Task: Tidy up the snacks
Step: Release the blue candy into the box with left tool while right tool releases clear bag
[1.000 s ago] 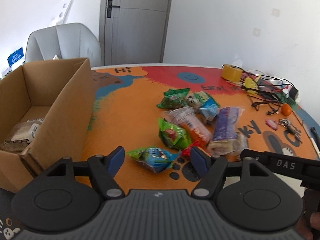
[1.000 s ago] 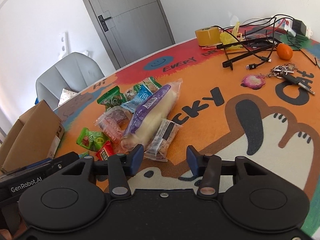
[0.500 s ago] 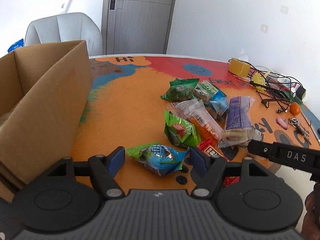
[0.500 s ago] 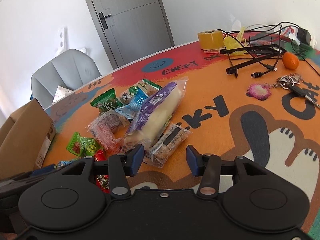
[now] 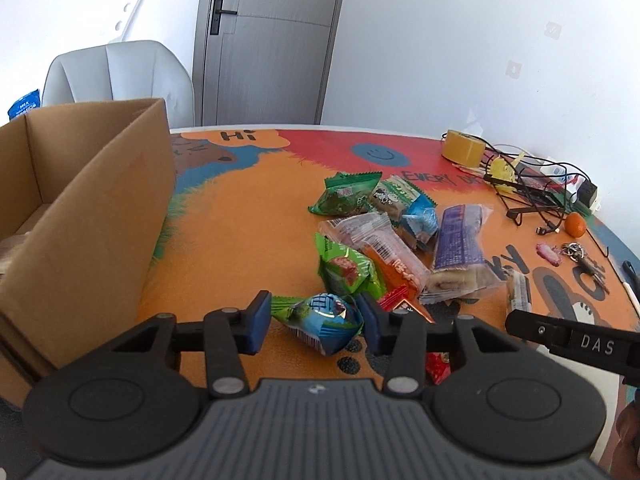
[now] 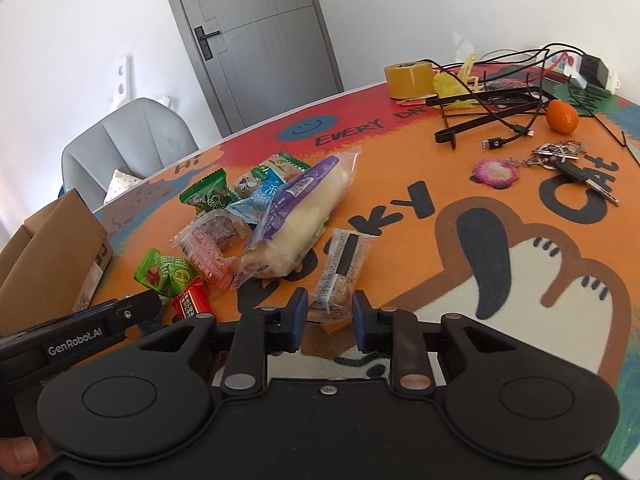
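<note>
Both grippers are low over the snack pile on the orange cartoon mat [image 5: 248,240]. L gripper [image 5: 316,318] has just been closing; its blue pads now sit against both ends of the blue-green candy packet [image 5: 324,320], pinching it where it lies on the mat. R gripper [image 6: 330,314] has also just been closing, w/ the near end of the clear-wrapped dark bar [image 6: 342,268] between its pads; they look pressed onto the wrapper, though the contact is hard to see from this angle. The rest of the snacks lie just beyond: the long purple-label roll [image 6: 298,216], a green packet [image 5: 346,274], a small red packet [image 6: 191,300], a clear orange-filled pack [image 5: 384,248]. Cardboard box [image 5: 92,216] stands open on the L side of the mat, well apart from the pile. Far R: tape roll [image 5: 462,148], cables [image 6: 500,100], an orange [image 6: 562,116], keys [image 6: 568,160].
</note>
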Action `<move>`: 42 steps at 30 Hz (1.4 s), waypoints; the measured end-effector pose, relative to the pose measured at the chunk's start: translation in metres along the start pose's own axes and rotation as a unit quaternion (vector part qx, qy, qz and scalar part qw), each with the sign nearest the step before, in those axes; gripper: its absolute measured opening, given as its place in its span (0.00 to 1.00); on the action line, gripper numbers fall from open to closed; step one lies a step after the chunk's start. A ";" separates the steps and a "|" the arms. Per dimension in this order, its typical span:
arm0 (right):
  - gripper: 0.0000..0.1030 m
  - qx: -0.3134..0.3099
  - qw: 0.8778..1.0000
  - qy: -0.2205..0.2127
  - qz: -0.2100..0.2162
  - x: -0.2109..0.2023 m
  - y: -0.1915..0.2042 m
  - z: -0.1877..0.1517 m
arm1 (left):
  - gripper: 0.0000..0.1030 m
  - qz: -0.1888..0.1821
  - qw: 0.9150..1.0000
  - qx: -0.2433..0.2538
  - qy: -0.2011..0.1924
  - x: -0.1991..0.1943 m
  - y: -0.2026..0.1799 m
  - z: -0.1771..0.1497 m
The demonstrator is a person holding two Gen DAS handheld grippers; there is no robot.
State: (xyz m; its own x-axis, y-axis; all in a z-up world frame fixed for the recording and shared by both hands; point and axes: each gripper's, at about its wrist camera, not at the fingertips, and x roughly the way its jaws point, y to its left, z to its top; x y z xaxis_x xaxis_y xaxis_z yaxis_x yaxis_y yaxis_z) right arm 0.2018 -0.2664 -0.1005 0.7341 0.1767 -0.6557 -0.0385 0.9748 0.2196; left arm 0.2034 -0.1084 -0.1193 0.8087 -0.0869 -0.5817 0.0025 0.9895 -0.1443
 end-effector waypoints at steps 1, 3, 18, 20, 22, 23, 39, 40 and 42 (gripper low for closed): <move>0.24 0.001 1.000 -0.002 0.000 -0.002 0.000 0.000 | 0.44 -0.002 1.000 0.000 -0.002 -0.002 0.000 0.000; 0.23 0.003 1.000 -0.008 -0.001 -0.006 0.000 0.001 | 0.43 -0.005 1.000 -0.001 -0.008 -0.008 0.001 0.001; 0.23 -0.007 0.999 -0.043 0.030 -0.036 0.025 0.006 | 0.19 -0.012 0.999 -0.009 -0.051 -0.049 0.009 0.006; 0.23 -0.010 0.998 -0.047 0.036 -0.039 0.030 0.006 | 0.19 -0.012 0.998 -0.013 -0.057 -0.055 0.012 0.006; 0.23 -0.013 0.998 -0.051 0.042 -0.042 0.036 0.007 | 0.19 -0.008 0.998 -0.014 -0.066 -0.063 0.013 0.007; 0.23 -0.015 0.998 -0.052 0.044 -0.043 0.039 0.008 | 0.19 -0.007 0.997 -0.015 -0.071 -0.067 0.015 0.008; 0.23 -0.062 0.990 -0.067 0.109 -0.053 0.105 0.014 | 0.20 0.039 0.989 -0.033 -0.140 -0.126 0.060 0.035; 0.23 -0.065 0.989 -0.066 0.112 -0.052 0.109 0.014 | 0.20 0.044 0.988 -0.034 -0.141 -0.128 0.063 0.035; 0.23 -0.071 0.988 -0.066 0.119 -0.052 0.117 0.012 | 0.20 0.052 0.988 -0.038 -0.141 -0.130 0.070 0.035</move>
State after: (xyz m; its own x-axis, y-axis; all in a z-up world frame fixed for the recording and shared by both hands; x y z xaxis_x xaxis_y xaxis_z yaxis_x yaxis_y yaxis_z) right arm 0.1677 -0.1629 -0.0320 0.7742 0.3925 -0.4966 -0.3076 0.9190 0.2467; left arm 0.1192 -0.0236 -0.0254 0.9341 0.0604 -0.3517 -0.1241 0.9790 -0.1615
